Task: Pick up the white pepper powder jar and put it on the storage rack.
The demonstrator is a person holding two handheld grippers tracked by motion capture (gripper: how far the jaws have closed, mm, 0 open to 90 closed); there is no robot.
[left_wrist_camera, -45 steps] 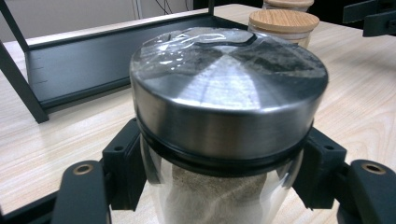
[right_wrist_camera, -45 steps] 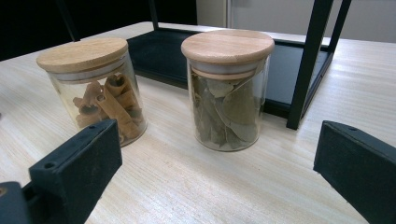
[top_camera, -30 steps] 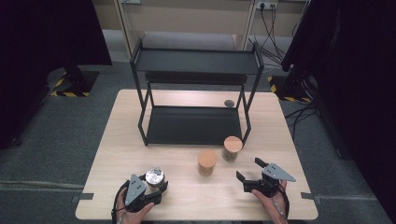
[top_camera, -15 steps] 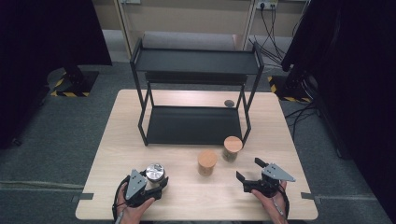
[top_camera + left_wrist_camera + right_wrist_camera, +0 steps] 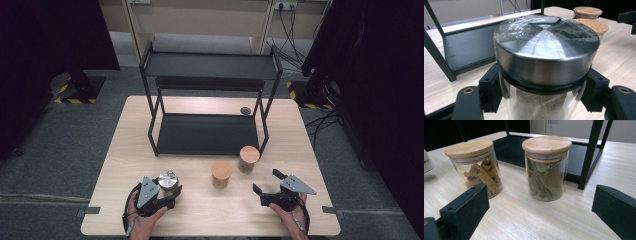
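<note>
My left tool (image 5: pixel 167 192) is clamped on the steel-lidded jar (image 5: pixel 544 62), which stands on the bench (image 5: pixel 115 165) at its near left, in front of the rack (image 5: pixel 207 132). My right tool (image 5: pixel 267 182) rests with its jaws apart, pointing at the cinnamon jar (image 5: pixel 475 167) and the bay-leaf jar (image 5: pixel 546 167), touching neither.

Black two-jaw tool (image 5: pixel 166 192) topped by grey three-cornered plate.

On the worktop (image 5: pixel 125 150), the rack (image 5: pixel 207 95) stands at the back. Two wooden-lidded jars (image 5: pixel 221 174) sit side by side before it. The metal-lidded jar (image 5: pixel 167 181) stands to their left.
</note>
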